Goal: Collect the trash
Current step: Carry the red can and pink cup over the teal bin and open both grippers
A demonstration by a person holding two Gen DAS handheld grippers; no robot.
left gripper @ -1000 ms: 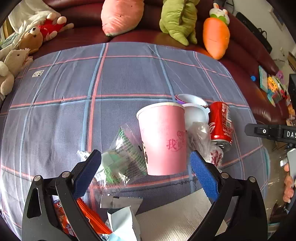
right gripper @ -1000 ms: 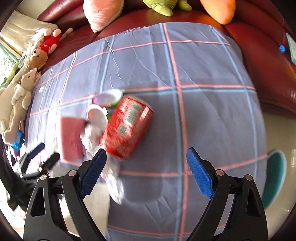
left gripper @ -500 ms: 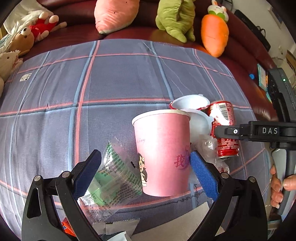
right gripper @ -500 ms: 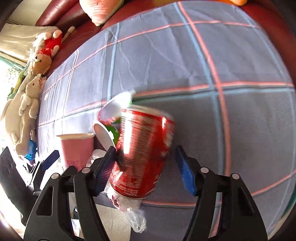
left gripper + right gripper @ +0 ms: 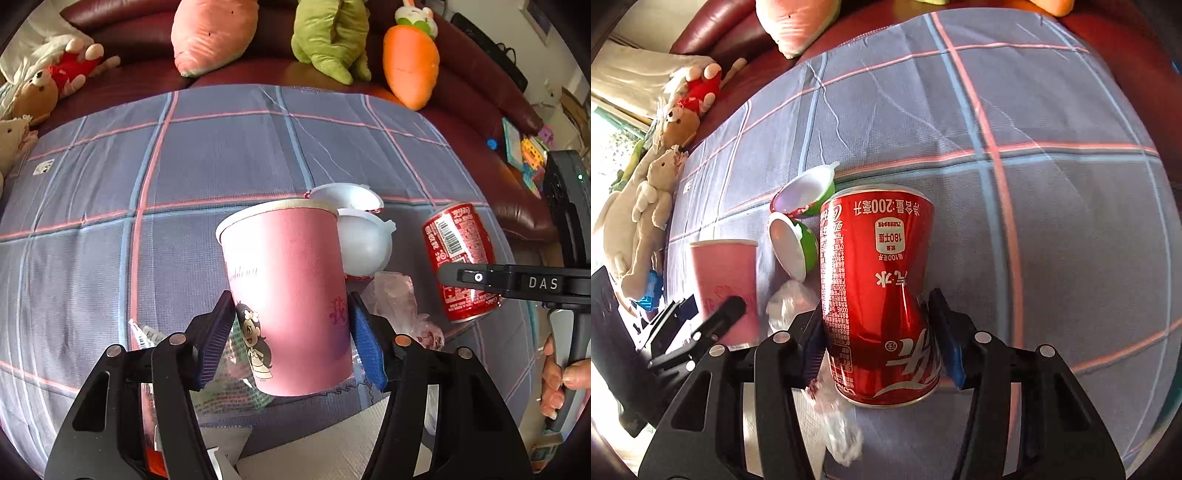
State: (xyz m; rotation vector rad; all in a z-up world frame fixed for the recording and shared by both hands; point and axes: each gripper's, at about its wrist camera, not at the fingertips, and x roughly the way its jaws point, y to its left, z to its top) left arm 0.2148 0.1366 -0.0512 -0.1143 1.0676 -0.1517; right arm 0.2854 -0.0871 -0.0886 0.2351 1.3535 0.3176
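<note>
A dark red leather sofa (image 5: 480, 96) runs along the back, lined with soft toys: a pink cushion (image 5: 214, 33), a green plush (image 5: 332, 37), an orange carrot (image 5: 410, 70) and a brown teddy bear (image 5: 35, 96). In front of it a grey-blue checked cloth (image 5: 221, 155) with pink and blue stripes carries the trash, all gathered at its near edge. The left gripper (image 5: 291, 332) has its blue pads against both sides of an upright pink paper cup (image 5: 288, 295), its jaws closing on it; the cup shows a cartoon girl, faint script lettering near the top and a red Chinese character by the right pad. The right gripper (image 5: 875, 332) is closing on a red soda can (image 5: 879, 295), and the can's wall is dented inward where the pads press. The can stands upside down in that view: "200" and "180" can be read among Chinese characters, with large white brand script near the bottom rim; the left view shows its barcode. That same view shows "DAS" in white on the right gripper's black arm, and a hand (image 5: 561, 380) around its handle. Just behind the cup lie two white plastic cups (image 5: 364, 247) with green outsides, tipped over. Between cup and can sits crumpled clear plastic (image 5: 399, 302), and a green printed wrapper (image 5: 229, 387) lies under the left pad, its print unreadable.
</note>
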